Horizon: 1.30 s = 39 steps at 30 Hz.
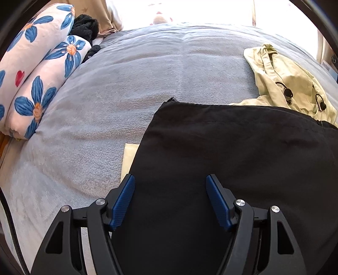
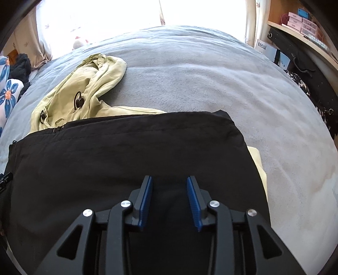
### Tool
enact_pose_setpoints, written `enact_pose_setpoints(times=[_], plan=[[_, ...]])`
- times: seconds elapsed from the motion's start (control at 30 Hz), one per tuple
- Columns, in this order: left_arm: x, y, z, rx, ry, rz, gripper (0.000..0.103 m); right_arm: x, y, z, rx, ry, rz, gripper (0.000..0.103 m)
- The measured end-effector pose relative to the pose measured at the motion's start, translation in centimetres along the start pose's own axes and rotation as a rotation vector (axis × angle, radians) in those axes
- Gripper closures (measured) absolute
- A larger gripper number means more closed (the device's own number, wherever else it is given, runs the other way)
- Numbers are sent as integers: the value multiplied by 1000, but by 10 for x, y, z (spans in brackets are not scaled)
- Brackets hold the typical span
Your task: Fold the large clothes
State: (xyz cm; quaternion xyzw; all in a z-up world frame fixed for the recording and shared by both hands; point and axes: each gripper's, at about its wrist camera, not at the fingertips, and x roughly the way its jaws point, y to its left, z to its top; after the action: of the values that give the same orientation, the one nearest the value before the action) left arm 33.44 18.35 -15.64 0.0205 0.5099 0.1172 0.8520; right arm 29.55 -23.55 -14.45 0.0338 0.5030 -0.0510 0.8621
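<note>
The bed (image 1: 131, 84), covered in a grey blanket, fills both views. Across its near half the black garment (image 1: 232, 148) is laid flat and already folded over, with a straight far edge and squared left and right corners. Under it and beyond its far edge the pale yellow-green jacket (image 2: 84, 91) is bunched, its hood and toggles heaped toward the far side; a strip is also seen at the black piece's left and right edges. A floral rolled quilt (image 1: 36, 80) is lying at the far left of the bed.

The left tongs (image 1: 170, 179) are spread wide over the black fabric near its left edge, nothing pinched. The right tongs (image 2: 169, 180) are spread less widely over the right half, also empty. Whether the tips are touching cloth cannot be told.

Risks, as judged: both layers could be pinched together, so the yellow jacket would be dragged along and the fold spoilt. The slick-looking black fabric could slip from a shallow pinch. An uneven lift by the two tongs would skew the straight edge. The crumpled hood could be pulled under the stack.

Containers: the wooden shelf (image 2: 300, 23) at far right is seen holding small pink boxes (image 2: 295, 18); a white-and-blue carton (image 2: 265, 49) is standing below it, contents not shown.
</note>
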Motion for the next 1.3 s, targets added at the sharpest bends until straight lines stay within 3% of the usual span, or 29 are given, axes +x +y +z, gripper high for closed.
enact_pose_setpoints(times=[0.3, 0.63, 0.9, 1.2, 1.3], plan=[[-4, 0, 11, 70, 106, -19, 34, -8, 3, 4, -9, 85, -16, 68], [-48, -1, 32, 131, 104, -21, 34, -49, 5, 22, -32, 124, 26, 68], [-75, -19, 90, 160, 67, -60, 33, -85, 27, 79, -79, 43, 66, 68], [-55, -81, 172, 254, 23, -55, 33, -56, 50, 165, -43, 42, 131, 67], [-32, -95, 198, 247, 22, -52, 33, -34, 58, 187, -18, 41, 165, 52]])
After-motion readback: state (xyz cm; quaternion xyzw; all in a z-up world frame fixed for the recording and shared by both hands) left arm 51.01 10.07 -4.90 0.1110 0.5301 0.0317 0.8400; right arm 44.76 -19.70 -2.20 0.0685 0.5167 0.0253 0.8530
